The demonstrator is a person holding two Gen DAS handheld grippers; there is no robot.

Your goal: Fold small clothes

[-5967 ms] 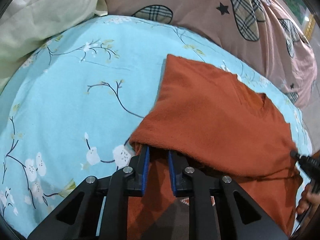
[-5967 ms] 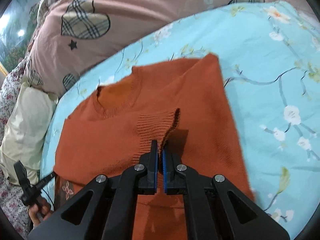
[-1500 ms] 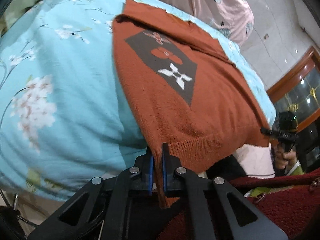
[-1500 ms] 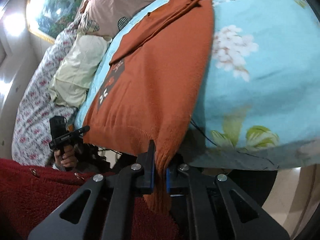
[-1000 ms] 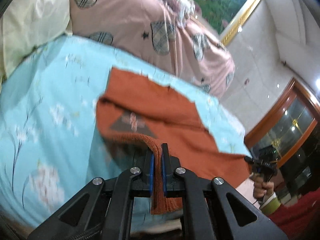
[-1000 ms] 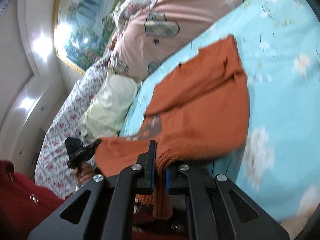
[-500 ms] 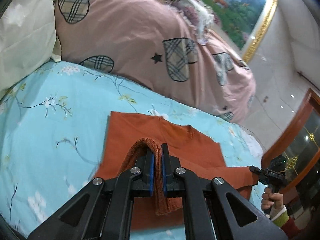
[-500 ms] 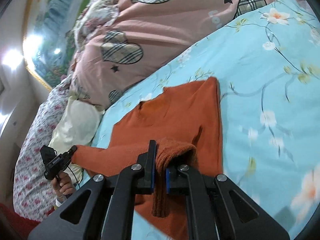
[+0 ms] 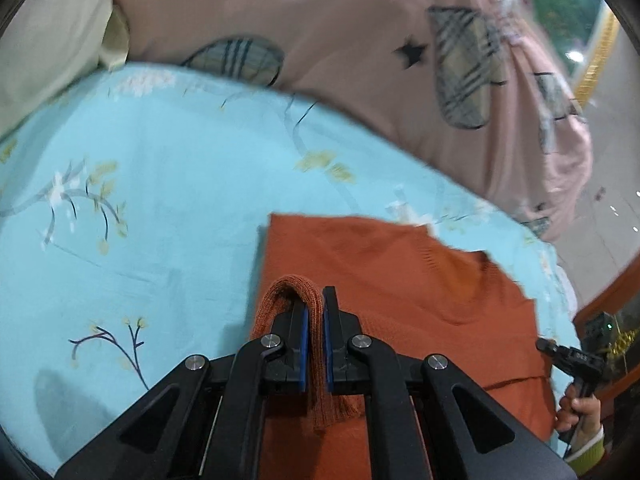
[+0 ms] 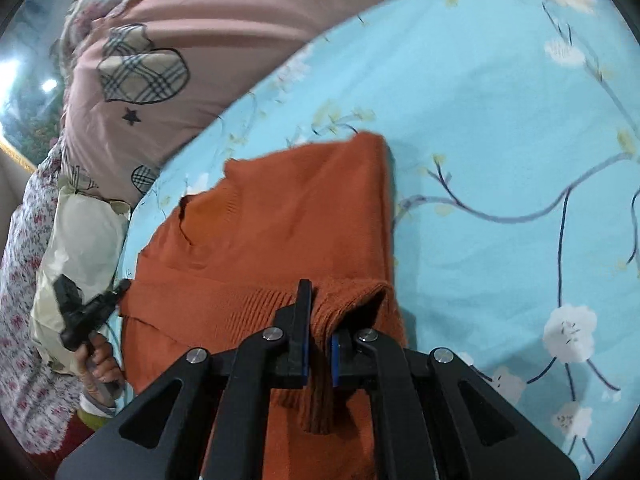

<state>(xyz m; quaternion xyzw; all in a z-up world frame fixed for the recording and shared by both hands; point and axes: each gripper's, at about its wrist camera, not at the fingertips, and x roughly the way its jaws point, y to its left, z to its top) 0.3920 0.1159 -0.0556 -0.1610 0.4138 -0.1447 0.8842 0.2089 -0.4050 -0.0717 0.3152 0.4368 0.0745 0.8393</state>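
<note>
Hem now carried up over the sweater (image 9: 400, 272), off the bed (image 9: 160, 184) edge.
I keep left hand-held gripper (image 9: 315, 316) and right hand-held gripper (image 10: 320, 320) clamped on ribbing; uneven release risks a skewed fold.

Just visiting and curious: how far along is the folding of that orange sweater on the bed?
Partway. Done: the orange sweater lies on the blue floral sheet, sides apparently tucked in. In hand: the left gripper and right gripper each pinch the ribbed hem, carried up over the body. Left: lay the hem down near the neckline, release, smooth.
</note>
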